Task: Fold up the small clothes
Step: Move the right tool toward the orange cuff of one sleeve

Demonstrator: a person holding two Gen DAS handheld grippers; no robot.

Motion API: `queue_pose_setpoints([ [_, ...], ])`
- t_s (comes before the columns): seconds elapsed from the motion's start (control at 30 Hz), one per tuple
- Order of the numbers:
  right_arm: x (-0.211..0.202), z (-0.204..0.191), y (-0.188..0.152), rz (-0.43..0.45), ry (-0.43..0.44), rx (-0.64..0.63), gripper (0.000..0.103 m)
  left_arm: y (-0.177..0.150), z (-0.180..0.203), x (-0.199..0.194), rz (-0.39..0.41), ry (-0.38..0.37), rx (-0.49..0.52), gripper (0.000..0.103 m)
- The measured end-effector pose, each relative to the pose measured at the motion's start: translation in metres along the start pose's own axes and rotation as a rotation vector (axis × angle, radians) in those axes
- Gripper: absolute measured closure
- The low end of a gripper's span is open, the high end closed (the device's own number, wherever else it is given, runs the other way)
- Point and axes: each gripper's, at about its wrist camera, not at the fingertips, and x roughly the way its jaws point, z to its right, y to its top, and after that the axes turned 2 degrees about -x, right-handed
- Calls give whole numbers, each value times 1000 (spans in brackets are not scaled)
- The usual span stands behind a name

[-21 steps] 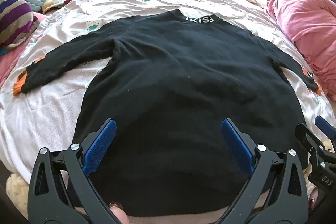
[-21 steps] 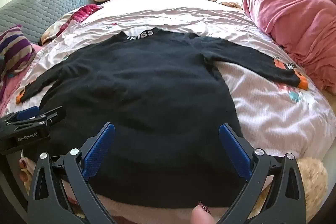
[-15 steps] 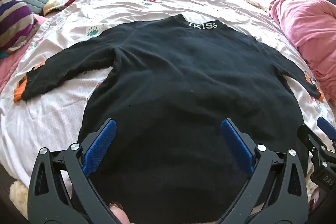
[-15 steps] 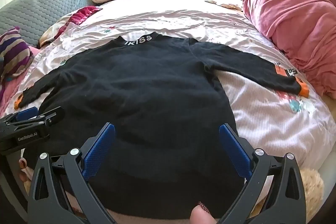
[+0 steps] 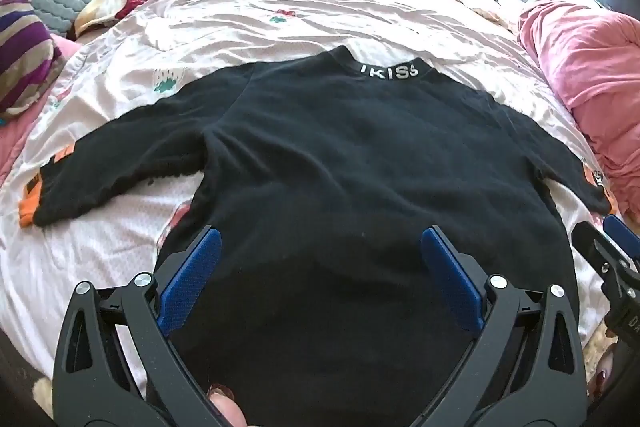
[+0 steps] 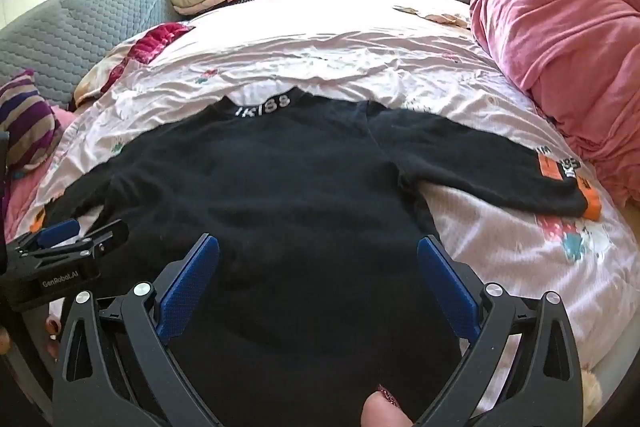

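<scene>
— Where are my tongs?

— I see the left gripper (image 5: pixel 320 255) spread wide, empty; the right gripper (image 6: pixel 318 259) likewise — both hang over the hem of the black knit long-sleeved sweater (image 5: pixel 360 167); it lies flat, sleeves out, on the pale pink printed bedsheet (image 5: pixel 280 15).

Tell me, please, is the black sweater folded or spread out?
Spread out: the black sweater lies flat on the bedsheet, both sleeves extended sideways.

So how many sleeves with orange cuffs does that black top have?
2. On the black knit top spread flat on the bed, one orange-cuffed sleeve stretches out to its left side, the other to its right, near the pink blanket.
</scene>
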Motion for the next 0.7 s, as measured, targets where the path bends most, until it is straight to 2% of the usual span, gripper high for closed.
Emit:
queue_pose_setpoints([
  [0.7, 18, 21, 86, 84, 29, 53, 4, 66, 12, 18, 24, -11, -23, 9],
])
